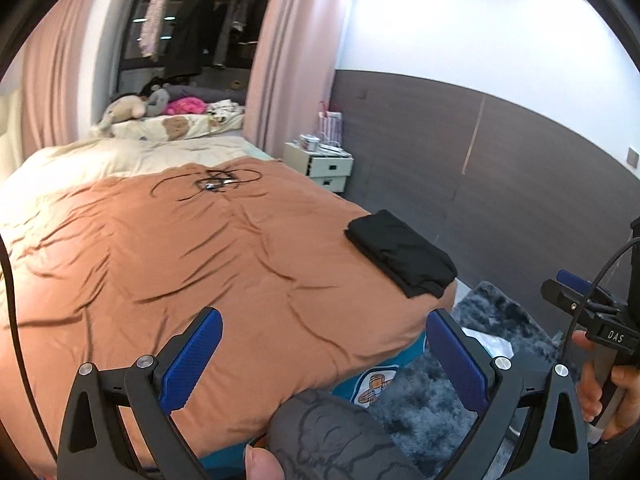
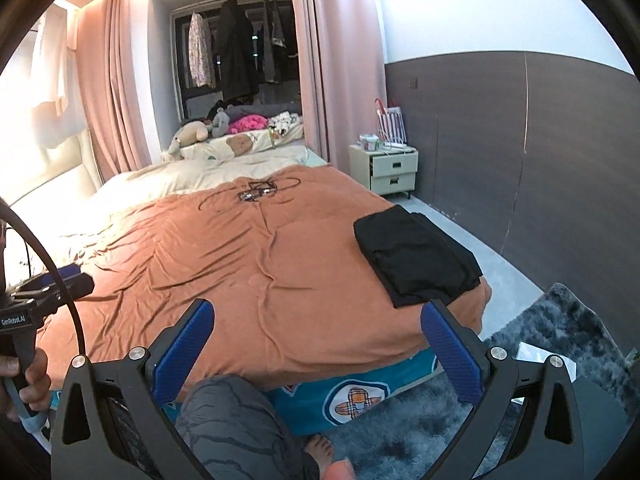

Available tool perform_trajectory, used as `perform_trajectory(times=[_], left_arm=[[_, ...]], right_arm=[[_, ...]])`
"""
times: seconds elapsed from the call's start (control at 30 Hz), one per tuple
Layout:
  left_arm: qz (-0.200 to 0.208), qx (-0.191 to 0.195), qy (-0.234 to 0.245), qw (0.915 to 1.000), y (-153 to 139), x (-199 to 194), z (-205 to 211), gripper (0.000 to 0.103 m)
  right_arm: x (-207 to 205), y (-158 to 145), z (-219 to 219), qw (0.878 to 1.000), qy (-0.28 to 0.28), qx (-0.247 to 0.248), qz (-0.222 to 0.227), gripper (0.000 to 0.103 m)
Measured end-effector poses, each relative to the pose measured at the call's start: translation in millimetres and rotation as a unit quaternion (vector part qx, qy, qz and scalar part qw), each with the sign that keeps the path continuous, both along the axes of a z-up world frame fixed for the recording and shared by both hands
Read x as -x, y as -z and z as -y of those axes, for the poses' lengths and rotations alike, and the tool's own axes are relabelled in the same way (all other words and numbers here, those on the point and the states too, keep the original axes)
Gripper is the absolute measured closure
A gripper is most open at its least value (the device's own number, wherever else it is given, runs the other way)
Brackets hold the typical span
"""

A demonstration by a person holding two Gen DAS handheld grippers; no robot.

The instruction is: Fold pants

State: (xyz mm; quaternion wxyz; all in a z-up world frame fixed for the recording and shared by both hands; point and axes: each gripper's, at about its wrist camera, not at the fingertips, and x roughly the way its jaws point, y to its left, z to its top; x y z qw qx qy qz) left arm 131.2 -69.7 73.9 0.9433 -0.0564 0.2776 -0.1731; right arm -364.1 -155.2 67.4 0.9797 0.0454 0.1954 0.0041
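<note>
Rumpled orange bedspread [image 2: 256, 264], folded black pants [image 2: 416, 256]

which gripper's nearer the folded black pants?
Right. The right gripper hovers open near the bed corner holding the black pants; the left gripper, also open, hovers further left.

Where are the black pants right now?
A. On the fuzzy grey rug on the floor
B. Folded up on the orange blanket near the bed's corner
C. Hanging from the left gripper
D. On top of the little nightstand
B. The black pants lie in a folded pile on the orange blanket near its corner, and both the left gripper and right gripper are open and empty.
</note>
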Motion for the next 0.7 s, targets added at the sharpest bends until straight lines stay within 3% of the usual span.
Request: perform_trajectory(times=[0.23,0.7], left_arm=[[0.004,-0.006,-0.039,0.9992,11.0,25.0,-39.0,0.001],[0.004,-0.020,-0.074,0.9971,47.1,60.9,-67.6,0.001]], right_arm=[[7.2,17.7,-16.4,1.000,-0.015,0.004,0.026,0.000],[1.1,75.0,-39.5,1.000,-0.011,0.006,0.013,0.000]])
